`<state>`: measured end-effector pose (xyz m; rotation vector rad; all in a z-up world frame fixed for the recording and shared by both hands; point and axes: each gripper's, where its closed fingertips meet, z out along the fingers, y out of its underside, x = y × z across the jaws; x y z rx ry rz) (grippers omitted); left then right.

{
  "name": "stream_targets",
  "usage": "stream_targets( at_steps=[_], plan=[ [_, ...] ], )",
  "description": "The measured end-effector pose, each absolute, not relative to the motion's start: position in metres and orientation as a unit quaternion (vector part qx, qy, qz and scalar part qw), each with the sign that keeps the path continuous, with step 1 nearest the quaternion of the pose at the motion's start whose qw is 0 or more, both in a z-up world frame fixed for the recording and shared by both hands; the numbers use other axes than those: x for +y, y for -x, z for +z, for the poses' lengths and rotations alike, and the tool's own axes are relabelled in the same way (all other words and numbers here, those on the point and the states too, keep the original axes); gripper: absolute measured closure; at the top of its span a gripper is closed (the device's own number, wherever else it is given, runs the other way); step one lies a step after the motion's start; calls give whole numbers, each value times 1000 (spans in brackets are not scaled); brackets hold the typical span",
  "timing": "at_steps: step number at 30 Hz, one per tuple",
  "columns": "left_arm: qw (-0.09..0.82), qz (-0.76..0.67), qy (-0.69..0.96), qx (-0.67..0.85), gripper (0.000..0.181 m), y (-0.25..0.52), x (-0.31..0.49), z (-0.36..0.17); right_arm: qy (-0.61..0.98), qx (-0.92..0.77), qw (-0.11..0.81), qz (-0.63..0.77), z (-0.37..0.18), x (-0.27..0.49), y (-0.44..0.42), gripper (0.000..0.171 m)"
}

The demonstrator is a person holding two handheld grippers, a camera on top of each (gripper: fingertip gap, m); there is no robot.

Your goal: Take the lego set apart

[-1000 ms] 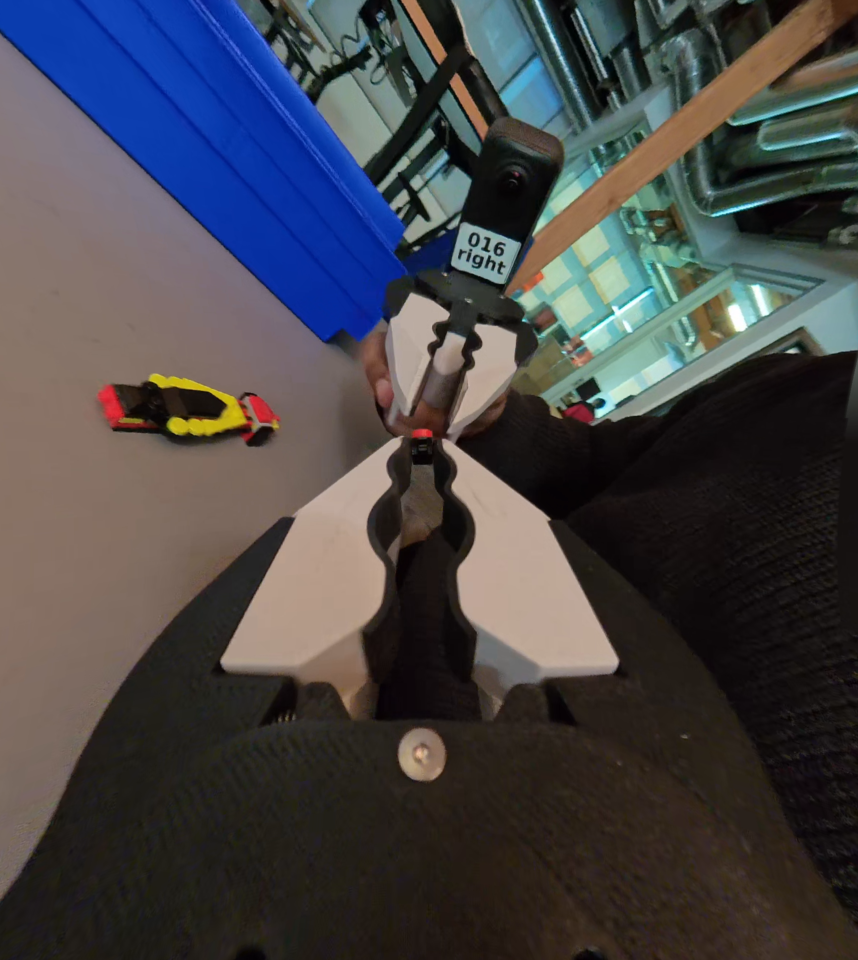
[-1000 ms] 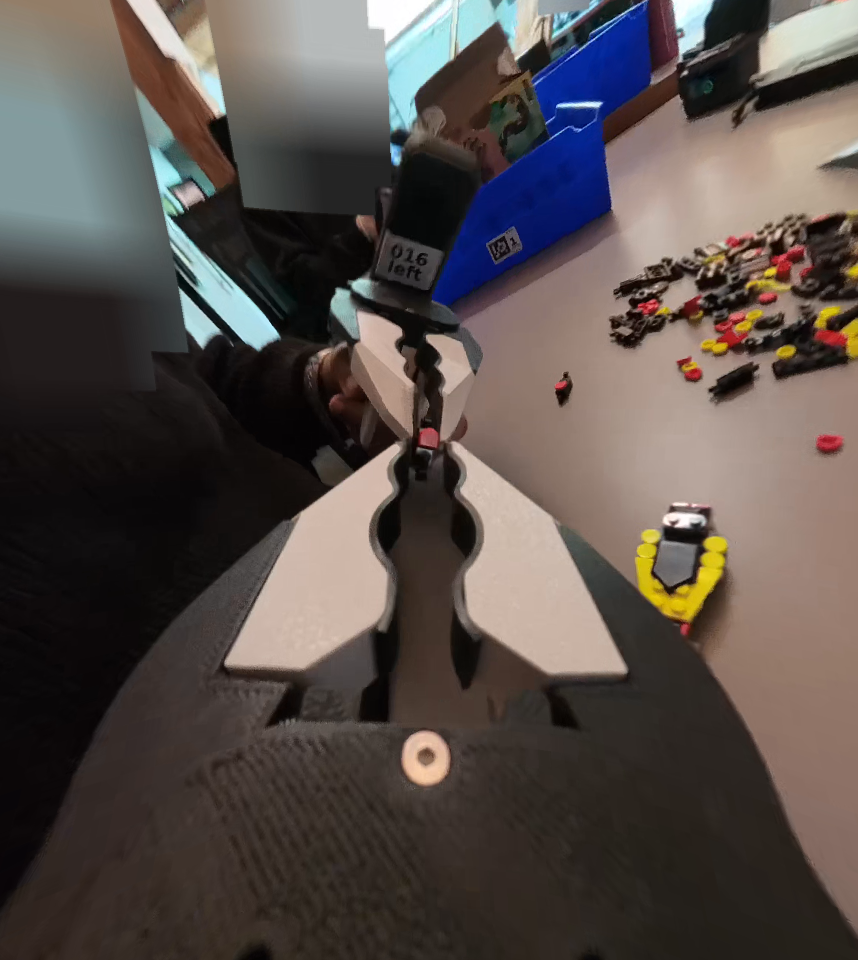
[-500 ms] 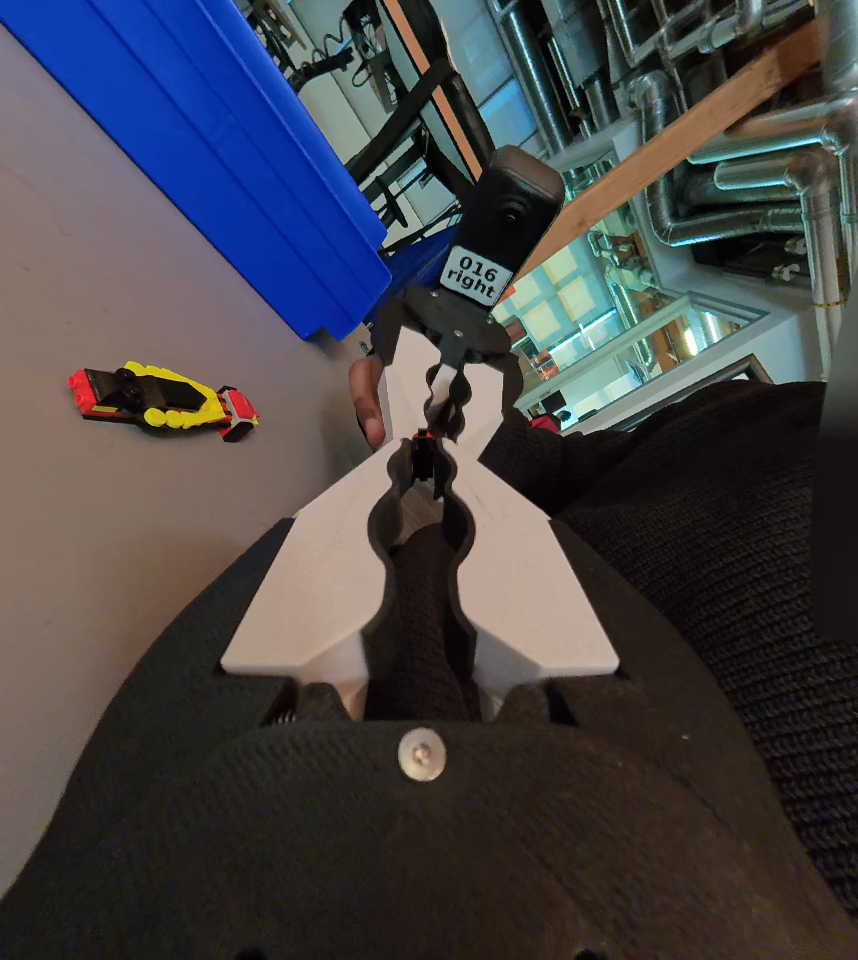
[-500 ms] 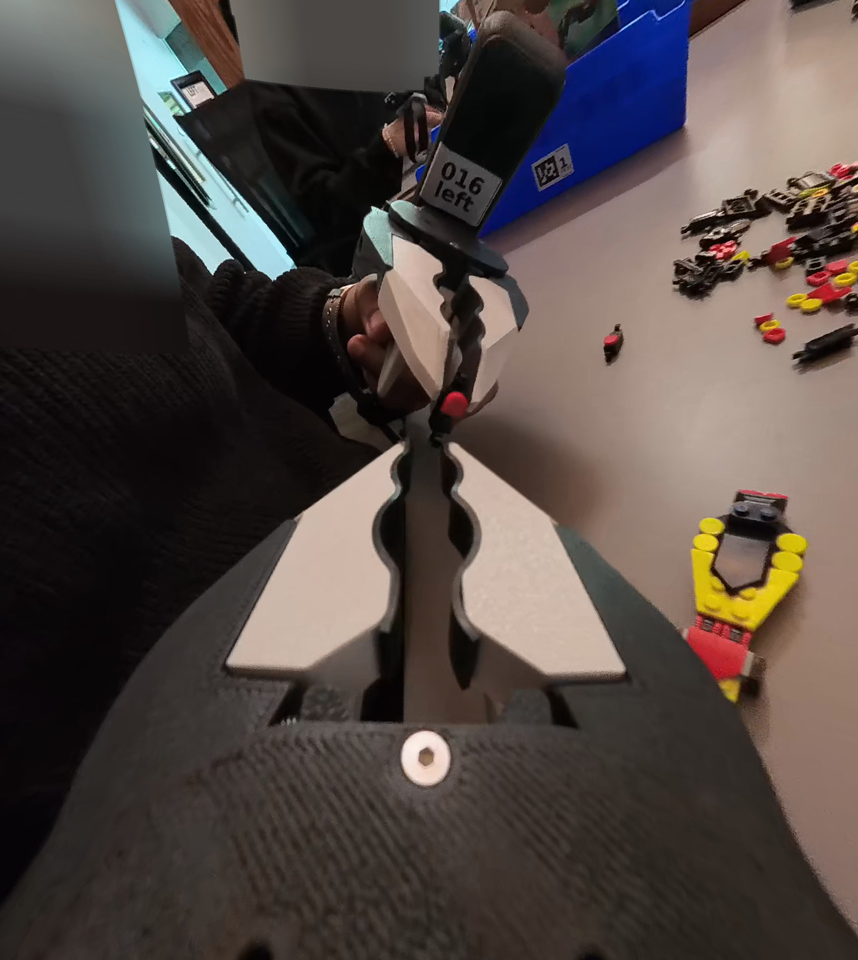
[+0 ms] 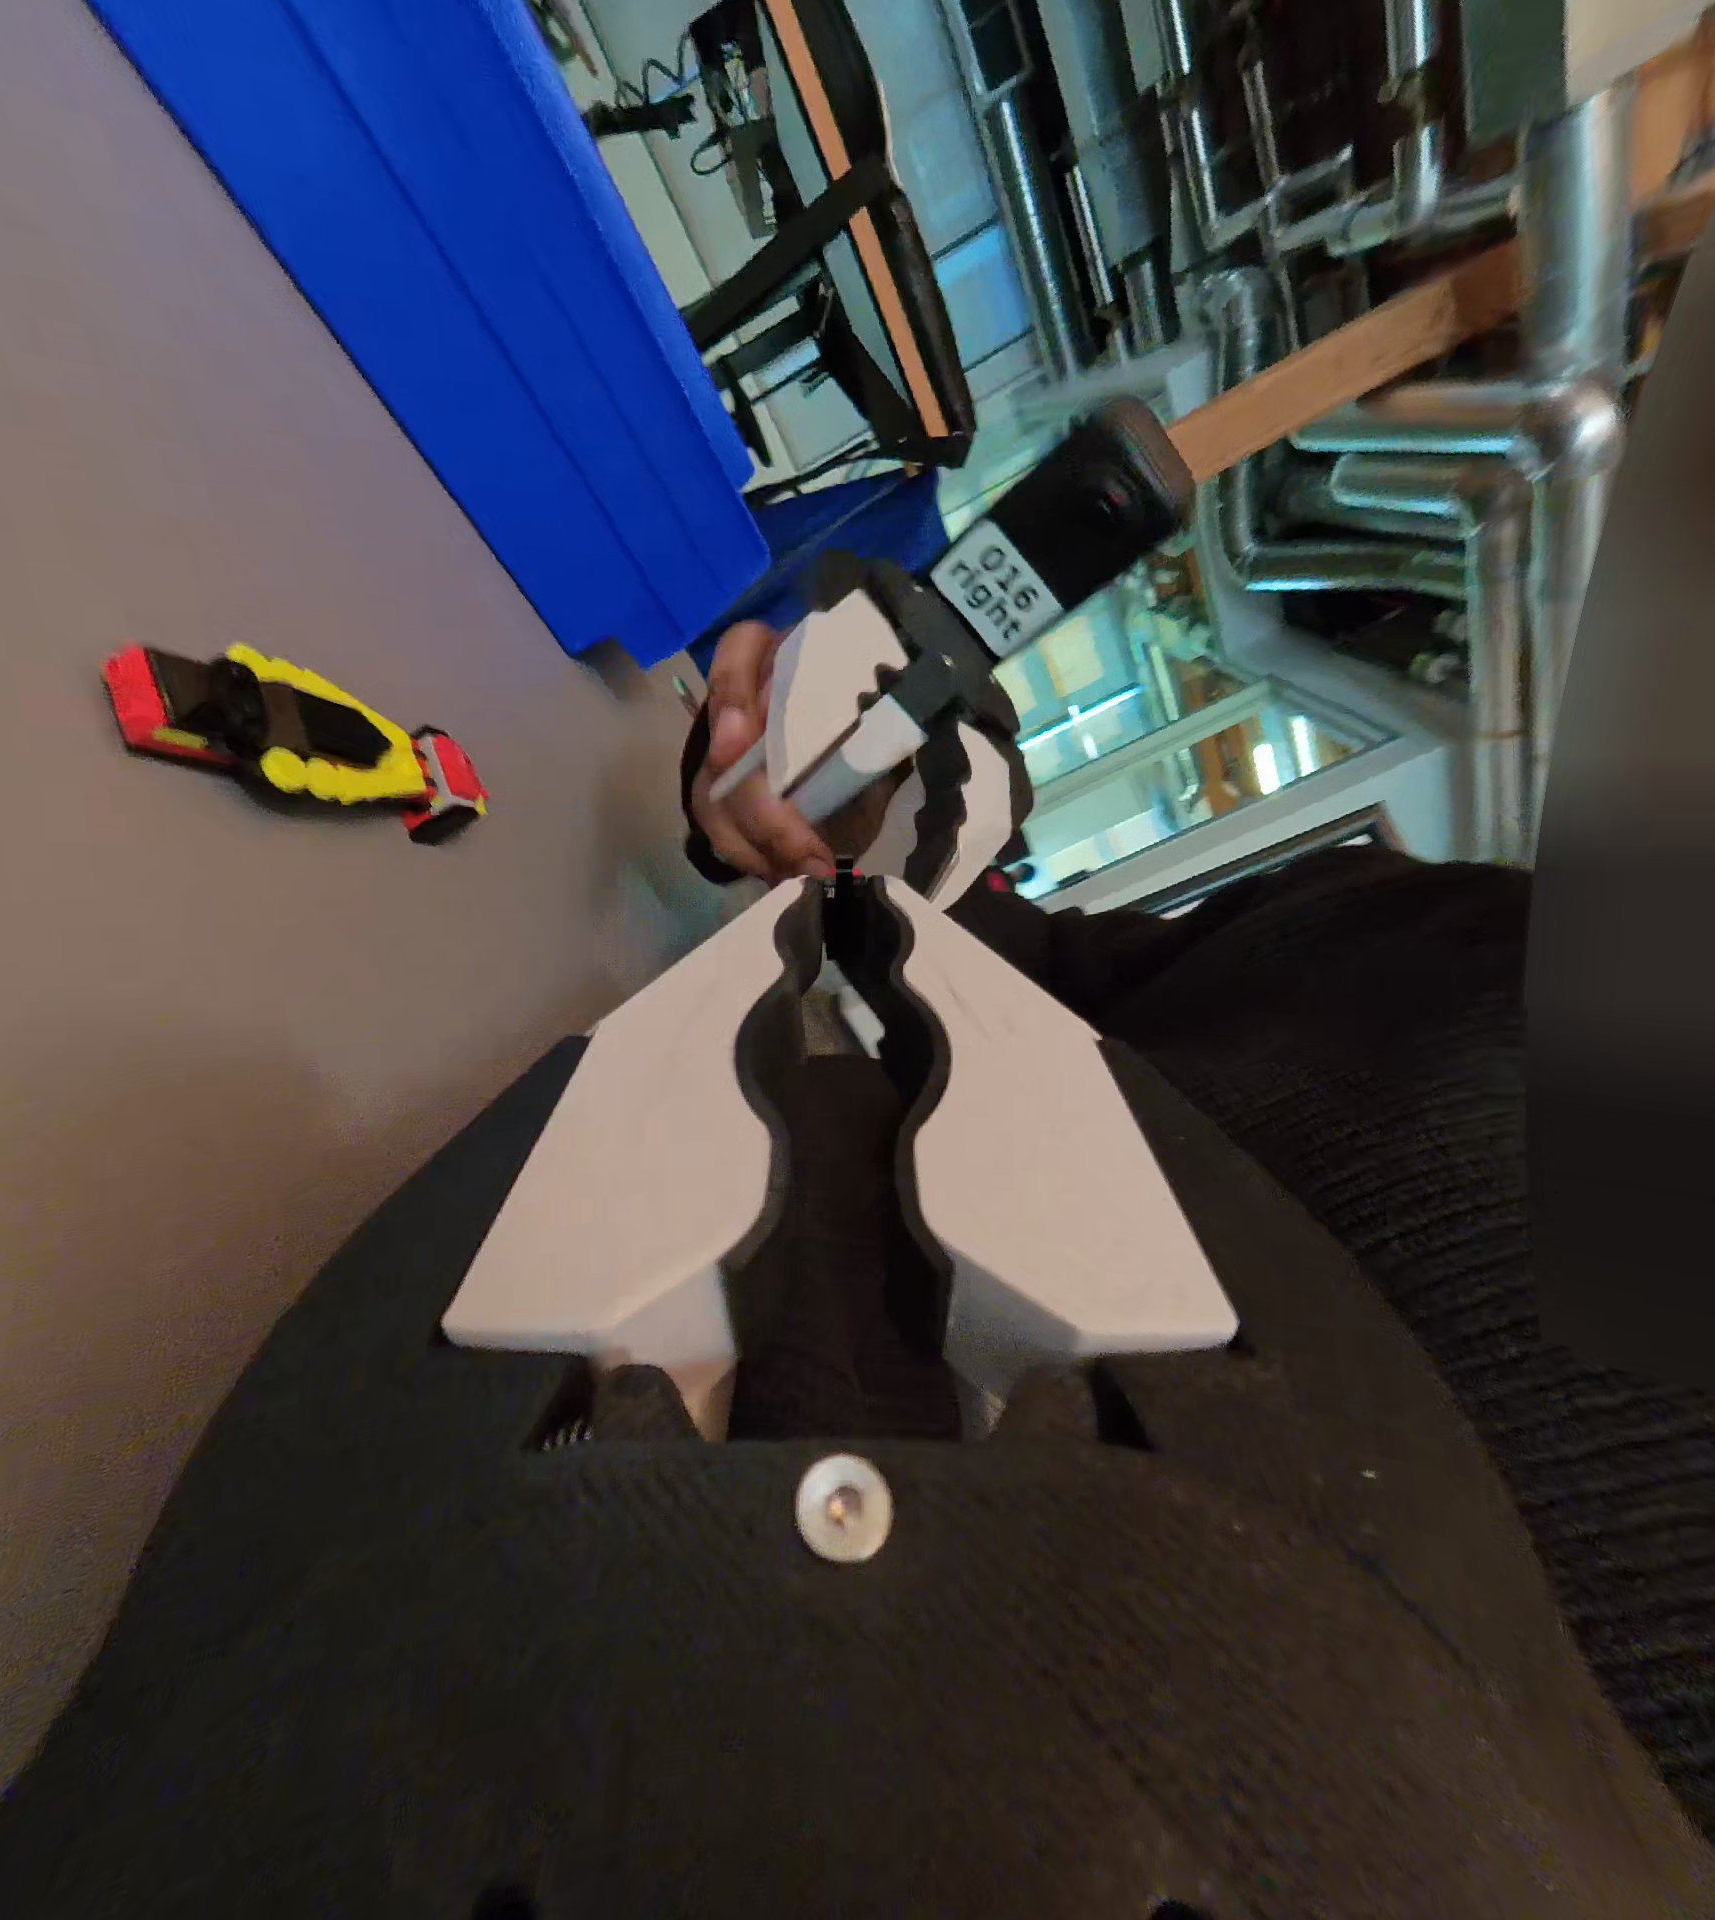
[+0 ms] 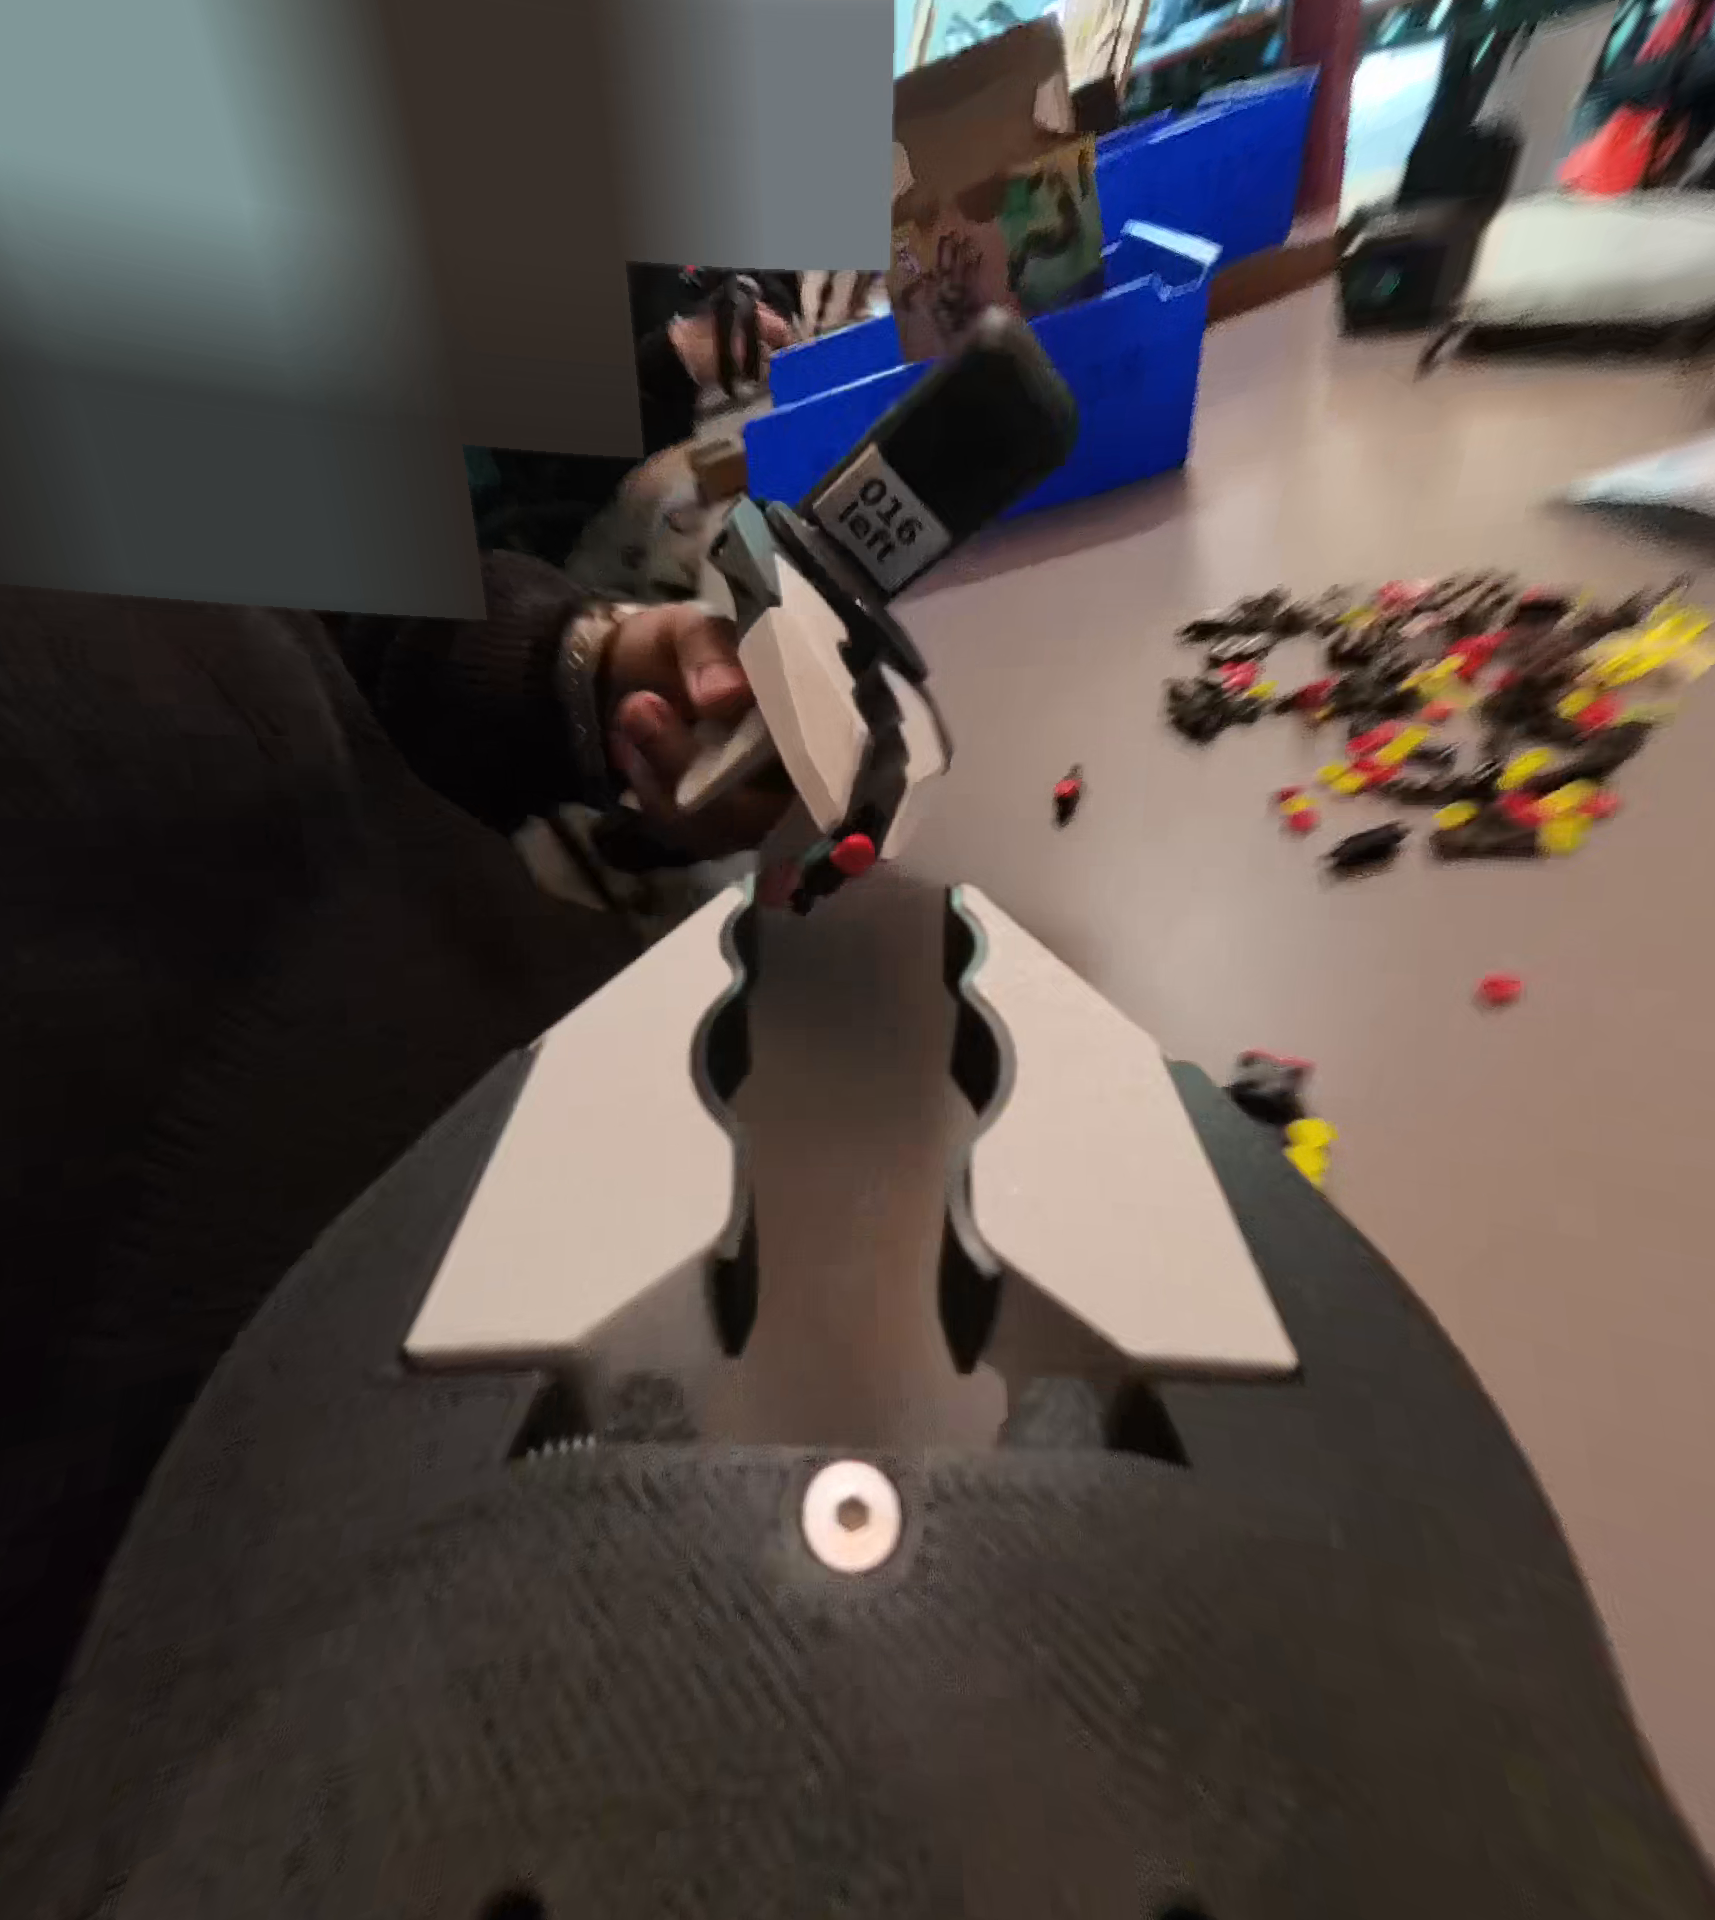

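A: The left gripper [image 5: 845, 914] is closed down on a small black-and-red piece [image 5: 842, 902], pinched at the very tips. The right gripper [image 6: 848, 899] stands parted, nothing between its fingers; the piece sits just off its left fingertip.

B: So the small piece is still to be split?

A: That is my reading. The right one should close on the red stud [image 6: 851, 852] alone, squarely, then twist and pull while the left holds firm. The grip is shallow, so a sideways yank could flick the piece out.

B: And the rest of the set?

A: In the left wrist view the yellow, black and red car body [image 5: 297, 740] lies on the table [image 5: 157, 1039] at about ten o'clock, well apart from the grippers. Beyond it, at twelve, a blue bin [image 5: 479, 301]. In the right wrist view the loose pieces [image 6: 1435, 707] lie scattered at two o'clock, one red stud [image 6: 1498, 989] apart from them.
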<state>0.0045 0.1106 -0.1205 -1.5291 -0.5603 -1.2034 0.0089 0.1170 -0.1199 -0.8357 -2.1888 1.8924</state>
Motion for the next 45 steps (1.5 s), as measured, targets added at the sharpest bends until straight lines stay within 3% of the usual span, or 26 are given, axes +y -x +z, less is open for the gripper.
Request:
stream_targets(
  at_steps=[4,7,14,23,29,35,45],
  plan=[
    [508,-546,615,-255,177,-7,111,-121,159,-794,265,523,-127,113,-11,131],
    [496,-550,624,-250,176,-11,111,-124,102,-793,346,491,-126,103,-14,138],
    [485,-562,627,-236,176,-19,111,-123,115,-795,317,503,-131,100,-16,134],
    [491,-560,627,-230,176,-21,111,-122,120,-797,297,513,-127,97,-20,150],
    [502,-527,645,-233,155,-16,113,-125,172,-785,308,510,-125,108,-7,150],
    [505,-532,639,-233,176,-17,114,-124,194,-783,298,510,-126,105,-5,150],
    [510,-556,608,-247,176,-10,111,-118,202,-771,285,532,-122,106,-5,140]
  ],
)
